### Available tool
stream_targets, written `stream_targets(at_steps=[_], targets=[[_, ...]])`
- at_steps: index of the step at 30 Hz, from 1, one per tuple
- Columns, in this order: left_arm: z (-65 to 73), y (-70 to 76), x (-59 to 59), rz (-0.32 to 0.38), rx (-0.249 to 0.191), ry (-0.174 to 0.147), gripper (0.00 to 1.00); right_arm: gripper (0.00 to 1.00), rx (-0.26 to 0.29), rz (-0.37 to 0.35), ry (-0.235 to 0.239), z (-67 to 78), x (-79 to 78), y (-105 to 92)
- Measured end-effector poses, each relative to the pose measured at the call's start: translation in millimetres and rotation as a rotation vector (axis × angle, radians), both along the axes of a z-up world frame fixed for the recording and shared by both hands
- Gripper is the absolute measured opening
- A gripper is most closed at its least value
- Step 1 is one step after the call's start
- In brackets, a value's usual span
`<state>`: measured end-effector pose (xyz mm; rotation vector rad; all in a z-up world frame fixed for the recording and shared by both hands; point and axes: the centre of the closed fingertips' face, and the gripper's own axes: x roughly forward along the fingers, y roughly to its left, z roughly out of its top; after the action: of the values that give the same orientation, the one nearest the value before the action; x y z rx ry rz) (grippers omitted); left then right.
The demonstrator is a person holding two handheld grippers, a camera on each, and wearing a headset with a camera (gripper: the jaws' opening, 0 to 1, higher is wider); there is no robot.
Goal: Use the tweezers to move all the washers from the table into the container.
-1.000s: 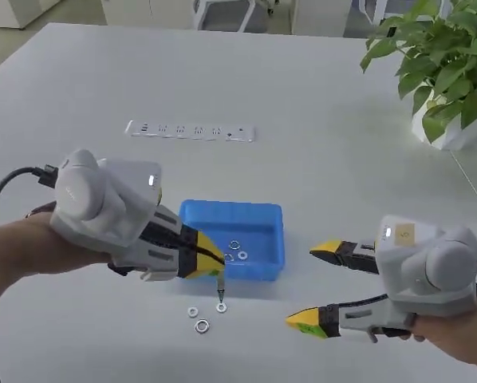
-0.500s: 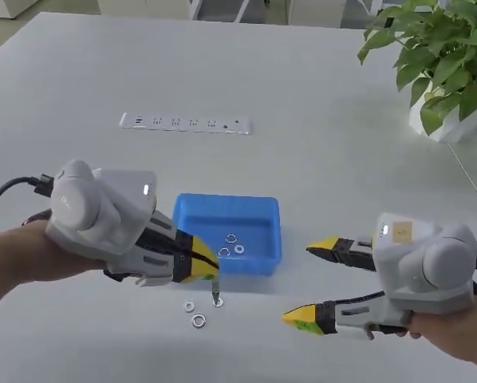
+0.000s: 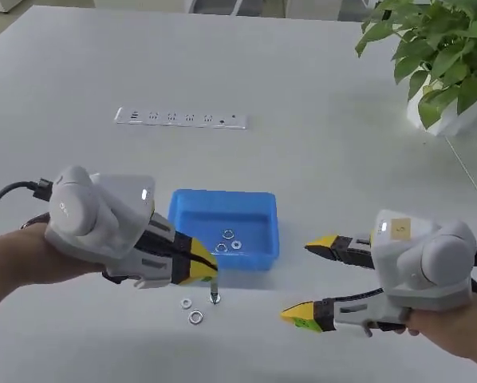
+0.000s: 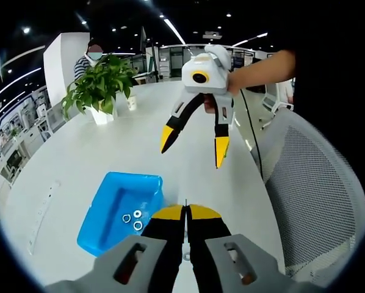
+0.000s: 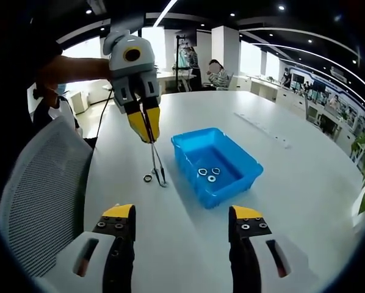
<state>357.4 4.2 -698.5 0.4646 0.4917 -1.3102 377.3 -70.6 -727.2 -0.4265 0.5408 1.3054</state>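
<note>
- Steel, by the look of them, the washers (image 3: 195, 317) are small flat rings. I judge them light, hard and slick, and they lie flush on the white table (image 3: 342, 159) with hardly any edge to get under.
- Two lie loose just beside the tips of the tweezers (image 3: 214, 289), on the side away from the container (image 3: 222, 196). A third speck sits right at the tips, too small to tell whether it is a washer or whether it is pinched.
- Just beyond the tips, the blue container holds three more washers (image 3: 227, 234) on its floor, so the job looks partly done.
- Thin and metal, the tweezers point down from the left gripper (image 3: 206, 267), whose yellow-tipped jaws are clenched tight on the upper part. The tips reach the table.
- Well apart from the tweezers, on the side opposite the hand that holds them, the right gripper (image 3: 306, 279) hovers over the table. Its jaws are spread wide and carry nothing.
- The best hold on a washer, I think, is one tip through the hole and the other outside, nipping the band. Failing that, pinch across the outer edge.
- The tweezers are likely springy, so a small change in jaw squeeze would move the tips a good deal. Too hard a pinch may flick so light and slippery a ring away.
- The carry should be short and level, with the release low over the container so the washer does not bounce out.
</note>
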Motion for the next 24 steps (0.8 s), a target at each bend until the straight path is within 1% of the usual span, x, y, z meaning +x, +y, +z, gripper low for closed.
stream_targets(at_steps=[5,9,13,18,24], targets=[[0.0,0.8,0.4,0.001,-0.003,0.009,0.04,0.62,0.001,0.007,0.006,-1.5,-2.0,1.8],[-0.7,3.9,0.8,-0.007,0.013,0.008,0.04,0.61,0.008,0.018,0.006,-2.0,-3.1,5.7],[-1.0,4.4,-0.4,-0.017,0.016,0.013,0.04,0.58,0.021,0.039,0.0,-0.9,-3.8,12.2],[-1.0,3.3,-2.4,-0.023,0.011,0.022,0.04,0.55,0.031,0.094,-0.012,-0.4,-8.6,27.1],[-1.4,4.7,-3.0,-0.025,0.013,0.031,0.04,0.49,0.044,0.14,-0.021,-0.9,-10.5,42.9]])
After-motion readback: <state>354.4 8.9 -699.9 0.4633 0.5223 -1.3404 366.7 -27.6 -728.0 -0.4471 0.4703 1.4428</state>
